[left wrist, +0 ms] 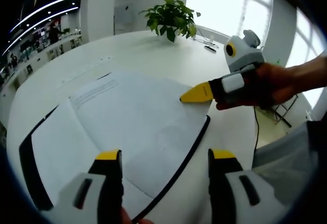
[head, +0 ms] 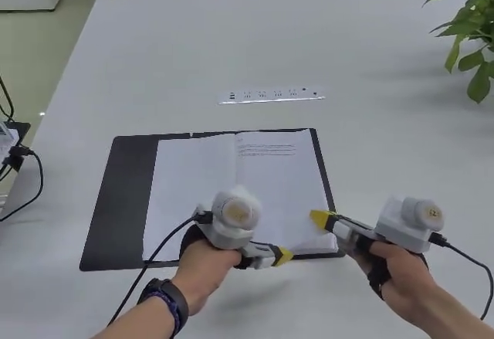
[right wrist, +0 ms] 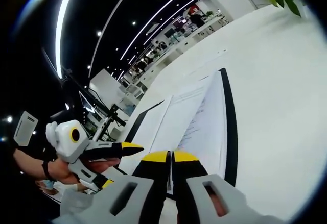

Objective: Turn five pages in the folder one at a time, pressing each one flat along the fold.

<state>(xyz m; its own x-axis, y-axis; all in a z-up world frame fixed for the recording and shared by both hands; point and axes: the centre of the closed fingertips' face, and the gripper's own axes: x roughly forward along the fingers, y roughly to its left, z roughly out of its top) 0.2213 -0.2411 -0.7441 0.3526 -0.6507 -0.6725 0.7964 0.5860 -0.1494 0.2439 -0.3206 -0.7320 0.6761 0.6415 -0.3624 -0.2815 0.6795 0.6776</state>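
The open folder (head: 123,200) lies flat on the white table, black cover showing at its left and white pages (head: 278,177) spread across it. My left gripper (head: 278,258) hovers at the folder's near edge, open, with the lower part of the pages (left wrist: 148,127) between its yellow tips (left wrist: 109,155). My right gripper (head: 320,217) points left with its tip at the right page's lower right edge. Its jaws are shut (right wrist: 171,156), and I cannot tell whether paper is between them. In the left gripper view the right gripper (left wrist: 196,94) rests over the page's edge.
A white power strip (head: 270,95) is set into the table beyond the folder. A potted plant (head: 471,38) stands at the far right. Black cables (head: 23,177) lie at the table's left edge. A cord (head: 166,242) trails from the left gripper over the folder's near left corner.
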